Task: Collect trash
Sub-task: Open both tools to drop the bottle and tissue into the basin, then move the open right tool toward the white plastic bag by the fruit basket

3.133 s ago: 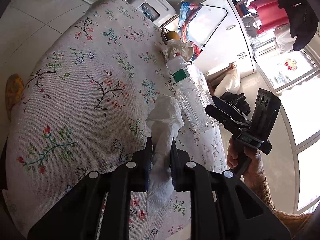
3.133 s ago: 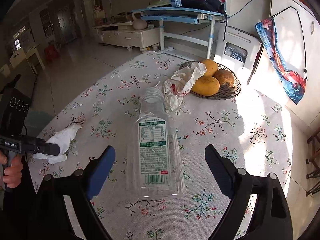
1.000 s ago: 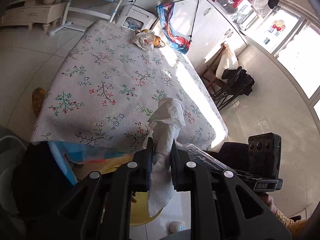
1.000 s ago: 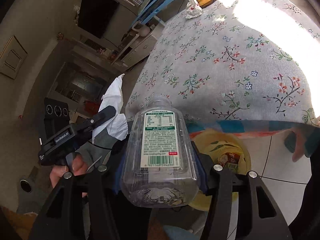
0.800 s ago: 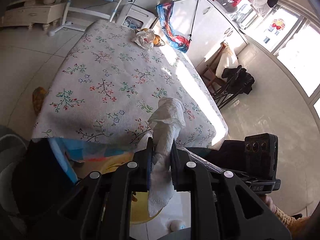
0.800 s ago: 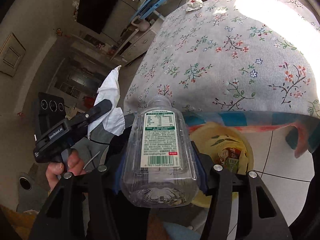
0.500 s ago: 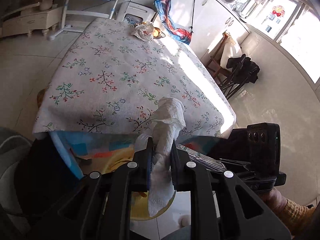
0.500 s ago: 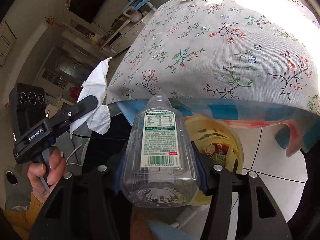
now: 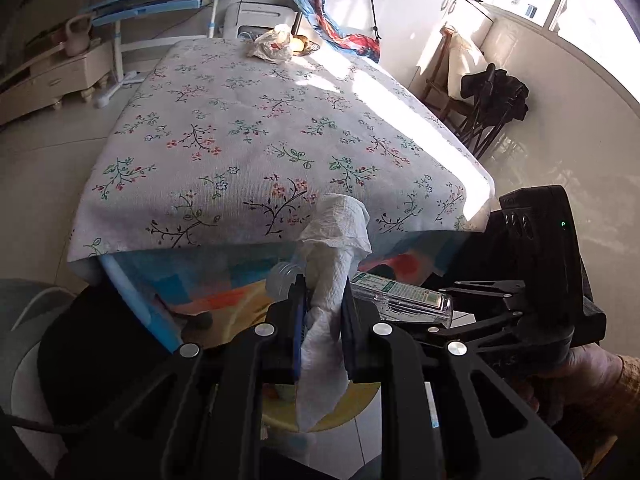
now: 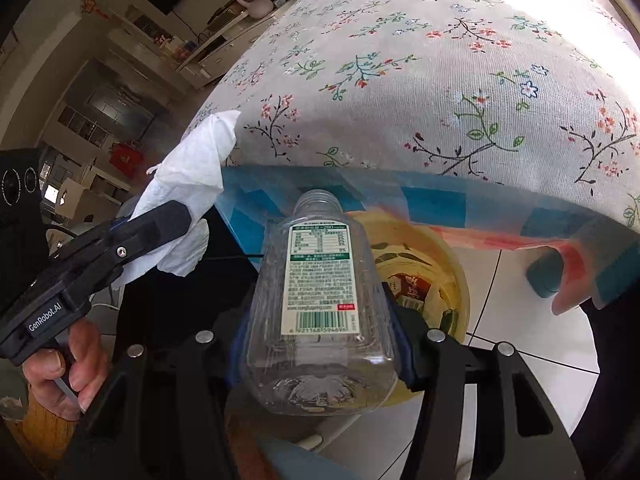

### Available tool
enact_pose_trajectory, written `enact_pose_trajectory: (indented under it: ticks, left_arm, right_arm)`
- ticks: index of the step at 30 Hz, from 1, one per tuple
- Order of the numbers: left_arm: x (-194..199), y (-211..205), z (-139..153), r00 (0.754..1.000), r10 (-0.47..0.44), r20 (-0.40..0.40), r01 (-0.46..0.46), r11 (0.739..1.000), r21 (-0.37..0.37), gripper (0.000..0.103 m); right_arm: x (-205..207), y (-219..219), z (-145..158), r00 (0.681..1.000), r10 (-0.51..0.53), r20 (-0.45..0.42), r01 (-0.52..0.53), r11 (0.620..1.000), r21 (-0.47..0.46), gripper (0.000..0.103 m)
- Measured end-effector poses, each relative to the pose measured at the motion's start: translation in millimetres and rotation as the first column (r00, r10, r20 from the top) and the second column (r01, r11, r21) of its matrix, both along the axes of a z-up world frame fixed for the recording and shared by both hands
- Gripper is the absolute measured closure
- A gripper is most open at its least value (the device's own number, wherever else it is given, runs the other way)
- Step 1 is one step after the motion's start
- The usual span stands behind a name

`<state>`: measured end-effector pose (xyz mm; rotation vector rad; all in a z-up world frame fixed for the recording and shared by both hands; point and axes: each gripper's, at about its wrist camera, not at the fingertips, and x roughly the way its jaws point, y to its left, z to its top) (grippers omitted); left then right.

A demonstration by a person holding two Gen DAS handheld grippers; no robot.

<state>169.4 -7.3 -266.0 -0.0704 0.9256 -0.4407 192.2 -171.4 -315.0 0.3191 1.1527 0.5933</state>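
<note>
The floral-clothed table point(image 9: 256, 128) fills the upper frame. Lower centre in the right wrist view, the yellow bin point(image 10: 436, 264) sits behind the clear bottle point(image 10: 320, 312) clamped by the right gripper point(image 10: 320, 344). The left gripper point(image 9: 323, 320) pinches a white tissue point(image 9: 332, 264), bottom centre.

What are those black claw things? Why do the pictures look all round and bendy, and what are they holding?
They are grabbing tools; a person holds one in each hand. Each has a small wide-eyed camera looking along its two fingers, which bends the picture. One picture comes from the left gripper, pinching a white tissue. The other comes from the right gripper, squeezing an empty clear bottle. You can see a hand holding the left tool there. Both hover over a yellow bin on the floor beside the table. On the flowery cloth, far back, sit a crumpled bag and fruit.
</note>
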Motion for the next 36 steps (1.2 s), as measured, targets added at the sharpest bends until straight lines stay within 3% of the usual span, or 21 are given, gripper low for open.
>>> enact_pose_trajectory:
  ticks: [12, 13, 15, 19, 24, 30, 33, 36]
  left_arm:
    - [-2, -6, -10, 1.0, 0.0, -0.001, 0.0, 0.998, 0.061, 0.087]
    - [0, -6, -14, 1.0, 0.003, -0.026, -0.001, 0.998, 0.066, 0.084]
    - [2, -7, -23, 0.999, 0.016, -0.051, -0.012, 0.997, 0.083, 0.062]
    - [3, -9, -25, 0.998, 0.031, -0.05, -0.025, 0.992, 0.121, 0.057]
    - [4, -9, -18, 0.994, 0.106, -0.01, -0.104, 0.983, 0.155, 0.039]
    - [6, -2, -1, 0.968, 0.247, 0.038, -0.25, 0.956, 0.151, 0.024]
    - [11, 7, 12, 0.936, 0.344, 0.079, -0.352, 0.924, 0.149, 0.02]
    - [23, 15, 19, 0.899, 0.432, 0.07, -0.438, 0.886, 0.15, 0.019]
  right_arm:
    - [-11, 4, -5, 1.0, -0.005, -0.005, 0.004, 0.999, -0.043, 0.047]
    - [-11, 5, -7, 1.0, -0.006, -0.018, 0.005, 0.998, -0.056, 0.046]
    - [-9, 7, -11, 0.999, -0.018, -0.046, 0.014, 0.996, -0.087, 0.039]
    - [-10, 3, -7, 0.999, -0.04, -0.033, 0.037, 0.995, -0.091, 0.03]
    - [-11, -7, -4, 0.996, -0.082, -0.037, 0.078, 0.991, -0.105, 0.03]
    - [-12, -14, 33, 0.989, -0.128, 0.075, 0.136, 0.982, -0.128, 0.022]
    - [-14, -22, 66, 0.968, -0.168, 0.186, 0.194, 0.972, -0.131, 0.012]
    - [-18, -29, 84, 0.934, -0.197, 0.296, 0.237, 0.966, -0.106, 0.008]
